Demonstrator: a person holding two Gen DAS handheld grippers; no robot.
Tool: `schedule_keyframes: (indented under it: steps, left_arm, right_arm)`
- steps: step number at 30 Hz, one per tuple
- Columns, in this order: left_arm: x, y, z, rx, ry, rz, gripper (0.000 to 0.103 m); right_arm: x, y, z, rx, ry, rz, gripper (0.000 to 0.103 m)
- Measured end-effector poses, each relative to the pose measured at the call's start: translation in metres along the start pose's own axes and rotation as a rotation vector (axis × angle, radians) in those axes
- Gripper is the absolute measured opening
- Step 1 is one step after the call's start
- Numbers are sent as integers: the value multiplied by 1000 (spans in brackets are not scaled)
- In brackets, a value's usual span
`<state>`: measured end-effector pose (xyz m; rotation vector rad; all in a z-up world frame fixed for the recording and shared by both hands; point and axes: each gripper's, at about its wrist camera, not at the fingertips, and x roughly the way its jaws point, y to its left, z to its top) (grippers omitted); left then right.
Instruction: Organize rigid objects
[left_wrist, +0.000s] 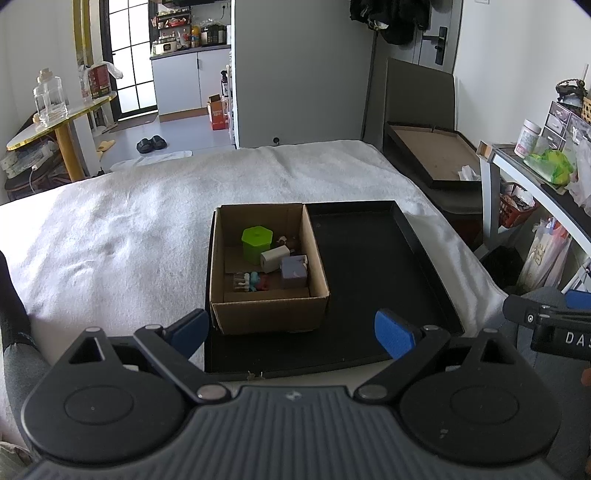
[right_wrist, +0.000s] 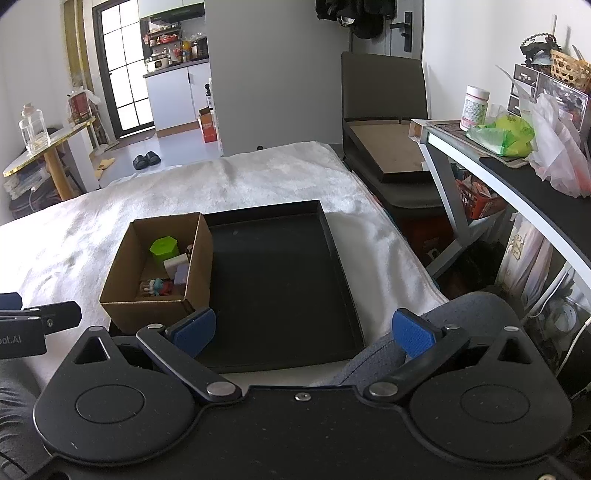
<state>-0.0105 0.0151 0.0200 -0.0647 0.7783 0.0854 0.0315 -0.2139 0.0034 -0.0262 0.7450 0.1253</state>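
Observation:
A cardboard box (left_wrist: 269, 314) (right_wrist: 122, 280) stands in the left part of a black tray (left_wrist: 369, 277) (right_wrist: 280, 280) on a white towel. Inside it lie a green hexagonal container (left_wrist: 256, 240) (right_wrist: 164, 248), a white charger (left_wrist: 275, 258) (right_wrist: 176, 264), a purple block (left_wrist: 293, 271) (right_wrist: 181, 275) and small colourful figures (left_wrist: 253, 281) (right_wrist: 157, 287). My left gripper (left_wrist: 291, 332) is open and empty, just in front of the box. My right gripper (right_wrist: 303, 330) is open and empty over the tray's near edge. The tray's right part holds nothing.
The white towel (left_wrist: 129, 229) covers the surface. A dark chair with a brown board (left_wrist: 432, 158) stands beyond the far right. A desk with a jar and bags (right_wrist: 509, 147) is on the right. A small gold-edged table (left_wrist: 55, 122) stands at the far left.

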Motion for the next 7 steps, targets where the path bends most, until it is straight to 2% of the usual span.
schedule_keyframes:
  steps: [7]
  left_arm:
    - [-1,-4,1,26,-5,-17,96]
  right_arm:
    - [0,0,0,2,0,-1,103]
